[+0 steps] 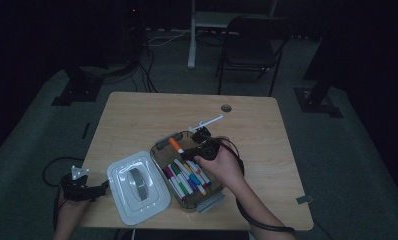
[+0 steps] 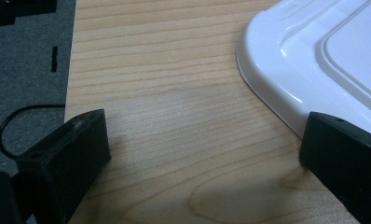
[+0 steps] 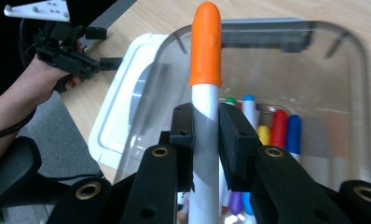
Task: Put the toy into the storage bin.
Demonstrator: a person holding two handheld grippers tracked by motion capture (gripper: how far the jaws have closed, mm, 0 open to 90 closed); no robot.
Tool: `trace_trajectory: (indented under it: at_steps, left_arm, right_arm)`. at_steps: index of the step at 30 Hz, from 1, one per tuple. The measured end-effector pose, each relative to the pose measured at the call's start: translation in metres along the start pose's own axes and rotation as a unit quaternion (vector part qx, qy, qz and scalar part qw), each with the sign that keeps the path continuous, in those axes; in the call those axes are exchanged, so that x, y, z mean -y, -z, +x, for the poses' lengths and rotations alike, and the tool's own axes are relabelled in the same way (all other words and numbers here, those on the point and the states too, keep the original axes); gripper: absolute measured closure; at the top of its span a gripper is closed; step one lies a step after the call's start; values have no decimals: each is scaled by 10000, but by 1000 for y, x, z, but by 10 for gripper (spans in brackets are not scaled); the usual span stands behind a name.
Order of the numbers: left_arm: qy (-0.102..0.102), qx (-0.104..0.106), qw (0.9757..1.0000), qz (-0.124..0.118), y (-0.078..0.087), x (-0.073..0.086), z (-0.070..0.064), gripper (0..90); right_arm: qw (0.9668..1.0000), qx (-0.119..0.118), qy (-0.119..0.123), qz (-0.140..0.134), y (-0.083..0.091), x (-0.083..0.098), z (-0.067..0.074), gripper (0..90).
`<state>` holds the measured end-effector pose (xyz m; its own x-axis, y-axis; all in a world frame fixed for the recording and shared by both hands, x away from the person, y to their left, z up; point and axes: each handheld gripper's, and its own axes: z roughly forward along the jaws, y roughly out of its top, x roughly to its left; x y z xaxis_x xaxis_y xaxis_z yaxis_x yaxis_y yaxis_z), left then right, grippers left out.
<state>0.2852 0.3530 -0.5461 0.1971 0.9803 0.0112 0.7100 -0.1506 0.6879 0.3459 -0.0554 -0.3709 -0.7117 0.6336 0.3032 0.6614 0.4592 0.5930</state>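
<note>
Orange-cap marker [image 3: 205,93] clamped in right tool [image 3: 205,128], prob over box [image 3: 356,84], left tool [image 2: 197,154] open, empty.

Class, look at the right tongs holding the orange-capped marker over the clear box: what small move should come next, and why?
Probably lower the orange-capped marker into the clear box and open the right tongs; they grip it above the box, where other markers already lie.

The table [image 2: 174,116] has a pale wood surface with fine grain and a matt finish. The lid [image 2: 314,60] is white plastic, smooth and glossy, and the box [image 3: 346,93] is clear plastic with a soft shine. The marker [image 3: 205,93] has a smooth orange plastic cap, and the gripper bodies are matt black plastic.
</note>
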Motion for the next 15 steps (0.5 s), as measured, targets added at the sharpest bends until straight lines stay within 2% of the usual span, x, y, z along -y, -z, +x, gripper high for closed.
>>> trace_trajectory:
  at_steps: [8,15]
  left_arm:
    - [-1,-1,10000,-1,0,0,0,22]
    - [2,-4,10000,-11,0,0,0,22]
  right_arm:
    - [9994,-138,-25,321,-33,3,9,770]
    - [9983,-179,-97,547,-54,6,8,770]
